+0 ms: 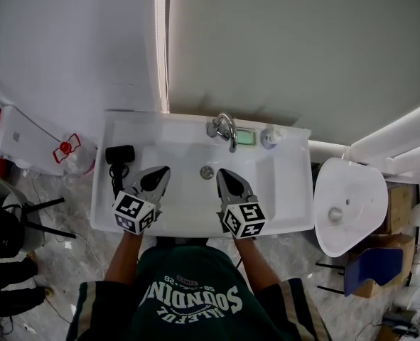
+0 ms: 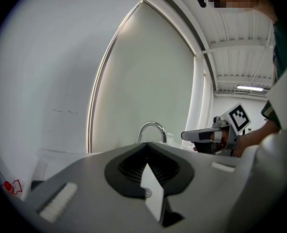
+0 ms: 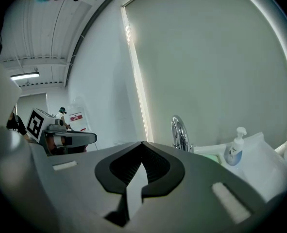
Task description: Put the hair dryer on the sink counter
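Dryer [image 1: 119, 153] lies flat on the left ledge of the desk [image 1: 292, 203], clear of the basin [image 1: 195, 190] and well apart from the tap [image 1: 225, 128]. Its cord [image 1: 116, 181] trails toward the front edge. Judgement: the flat ledge is the sensible spot, since the dryer is fully supported there, stays dry and cannot slide into the bowl.

Left gripper [image 1: 158, 172] hovers just beside the dryer on its right, not touching. Jaws are pressed together, nothing between them. Right gripper [image 1: 224, 176] hangs over the basin front, jaws likewise closed and empty. Both point at the wall, roughly level.

Judgement: with the dryer resting on the desk and neither gripper holding it, the task looks done. The closed, empty jaws fit a neutral carrying posture.

Risk: the cord sits close to the left gripper and could snag on it.

Soap bottle [image 1: 270, 137] stands by the tap, not involved.
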Action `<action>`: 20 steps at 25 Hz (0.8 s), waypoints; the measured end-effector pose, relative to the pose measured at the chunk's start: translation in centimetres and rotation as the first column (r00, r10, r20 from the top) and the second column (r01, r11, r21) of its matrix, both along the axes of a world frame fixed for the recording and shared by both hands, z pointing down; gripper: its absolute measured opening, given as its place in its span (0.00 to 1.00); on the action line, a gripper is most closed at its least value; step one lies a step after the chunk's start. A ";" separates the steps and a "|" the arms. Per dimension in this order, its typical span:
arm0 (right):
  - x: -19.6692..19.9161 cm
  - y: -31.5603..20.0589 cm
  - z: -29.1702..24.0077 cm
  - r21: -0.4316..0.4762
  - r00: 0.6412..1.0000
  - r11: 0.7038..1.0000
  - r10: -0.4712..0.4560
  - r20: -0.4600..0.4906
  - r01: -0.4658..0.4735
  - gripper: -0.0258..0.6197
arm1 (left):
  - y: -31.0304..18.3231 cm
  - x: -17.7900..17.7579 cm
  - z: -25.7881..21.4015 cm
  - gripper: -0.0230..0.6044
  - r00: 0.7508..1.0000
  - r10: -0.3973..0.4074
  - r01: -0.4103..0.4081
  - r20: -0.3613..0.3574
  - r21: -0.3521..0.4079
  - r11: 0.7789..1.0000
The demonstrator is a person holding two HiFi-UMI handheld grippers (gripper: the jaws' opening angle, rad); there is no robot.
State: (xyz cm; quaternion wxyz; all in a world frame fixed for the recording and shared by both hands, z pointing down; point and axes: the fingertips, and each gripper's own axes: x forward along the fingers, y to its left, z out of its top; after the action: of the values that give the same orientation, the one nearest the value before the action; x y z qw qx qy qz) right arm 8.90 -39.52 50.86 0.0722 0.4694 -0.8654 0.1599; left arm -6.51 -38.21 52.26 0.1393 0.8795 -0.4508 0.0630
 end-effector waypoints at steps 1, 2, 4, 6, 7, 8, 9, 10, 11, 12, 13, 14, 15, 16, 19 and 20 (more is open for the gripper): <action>0.0 0.1 0.1 0.000 1.000 1.000 0.001 -0.002 -0.001 0.05 | 0.0 0.1 -0.1 0.12 1.000 0.002 -0.002 -0.006 0.004 1.000; 0.0 0.1 0.1 -0.001 1.000 1.000 0.001 -0.003 -0.001 0.05 | 0.1 0.2 -0.2 0.12 1.000 0.003 -0.003 -0.013 0.011 1.000; -0.1 0.3 0.3 0.000 1.000 1.000 0.002 -0.005 -0.002 0.05 | 0.4 0.2 -0.3 0.12 1.000 0.005 -0.004 -0.024 0.023 1.000; -0.2 0.4 0.3 0.003 1.000 1.000 0.002 -0.007 -0.002 0.05 | 0.6 0.2 -0.3 0.12 1.000 0.007 -0.006 -0.027 0.027 1.000; -0.2 0.4 0.3 0.004 1.000 1.000 0.002 -0.009 -0.002 0.05 | 0.7 0.2 -0.2 0.12 1.000 0.009 -0.008 -0.028 0.025 1.000; -0.3 0.4 0.3 0.005 1.000 1.000 0.001 -0.011 -0.001 0.05 | 0.7 0.2 -0.1 0.12 1.000 0.011 -0.010 -0.028 0.023 1.000; -0.3 0.4 0.3 0.006 1.000 1.000 0.001 -0.012 -0.001 0.05 | 0.7 0.2 -0.1 0.12 1.000 0.012 -0.012 -0.028 0.020 1.000; -0.4 0.4 0.2 0.008 1.000 1.000 0.000 -0.013 0.000 0.05 | 0.8 0.2 0.0 0.12 0.999 0.013 -0.013 -0.029 0.018 1.000; -0.5 0.4 0.2 0.009 1.000 1.000 -0.001 -0.015 0.001 0.05 | 0.8 0.1 0.0 0.12 0.999 0.013 -0.013 -0.031 0.017 1.000; -0.6 0.4 0.2 0.011 1.000 1.000 -0.001 -0.016 0.002 0.05 | 0.8 0.0 0.0 0.12 0.999 0.013 -0.013 -0.031 0.018 1.000; -0.7 0.4 0.1 0.011 1.000 1.000 -0.002 -0.017 0.002 0.05 | 0.8 0.0 -0.1 0.12 0.999 0.013 -0.013 -0.032 0.019 1.000; -0.7 0.4 0.1 0.012 1.000 1.000 -0.003 -0.017 0.003 0.05 | 0.8 -0.1 -0.1 0.12 0.999 0.014 -0.013 -0.033 0.021 1.000; -0.8 0.4 0.1 0.012 1.000 1.000 -0.003 -0.017 0.003 0.05 | 0.7 -0.1 -0.2 0.12 0.999 0.014 -0.013 -0.034 0.023 1.000; -0.8 0.4 0.1 0.012 1.000 1.000 -0.002 -0.016 0.003 0.05 | 0.7 -0.2 -0.2 0.12 0.999 0.014 -0.013 -0.035 0.024 1.000; -0.7 0.5 0.3 0.010 1.000 1.000 -0.001 -0.016 0.001 0.05 | 0.7 -0.3 -0.2 0.12 0.999 0.012 -0.011 -0.036 0.024 1.000; -0.7 0.5 0.3 0.010 1.000 1.000 -0.001 -0.017 0.001 0.05 | 0.7 -0.3 -0.2 0.12 0.999 0.011 -0.010 -0.036 0.022 1.000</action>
State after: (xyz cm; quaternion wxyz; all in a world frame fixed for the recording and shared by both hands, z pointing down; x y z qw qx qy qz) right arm 8.22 -39.04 51.15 0.0773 0.4705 -0.8659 0.1514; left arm -6.85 -37.55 52.08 0.1373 0.8843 -0.4442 0.0429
